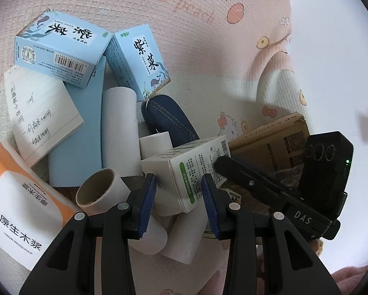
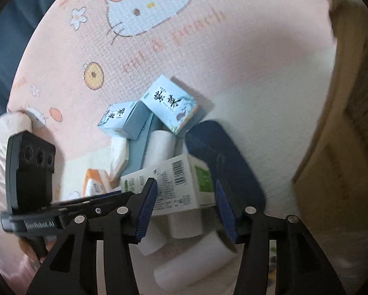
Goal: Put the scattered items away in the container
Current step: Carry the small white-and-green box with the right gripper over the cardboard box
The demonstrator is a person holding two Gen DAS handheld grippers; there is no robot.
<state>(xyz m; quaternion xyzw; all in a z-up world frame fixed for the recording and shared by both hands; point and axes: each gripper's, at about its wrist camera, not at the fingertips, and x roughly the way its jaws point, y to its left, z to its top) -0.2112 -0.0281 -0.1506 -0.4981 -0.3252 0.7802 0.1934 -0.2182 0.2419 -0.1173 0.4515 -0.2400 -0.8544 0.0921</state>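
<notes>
A white-and-green carton [image 1: 189, 172] hangs tilted over a pile of items. My left gripper [image 1: 178, 179] is shut on it, blue pads against its two sides. In the right wrist view the same carton [image 2: 174, 184] lies between the jaws of my right gripper [image 2: 185, 183], which stands open with a gap at the right pad. One of the right gripper's fingers [image 1: 235, 170] reaches the carton's far corner. The cardboard container [image 1: 270, 142] sits behind it, and shows as a brown wall [image 2: 343, 147] on the right.
The pile on the pink cartoon mat [image 2: 159, 49] holds two light-blue boxes [image 1: 61, 49] [image 1: 139, 59], a denim pouch [image 1: 166, 118], white rolls [image 1: 120, 127], a tape roll [image 1: 98, 191], a notepad [image 1: 41, 113] and an orange tissue pack [image 1: 17, 196].
</notes>
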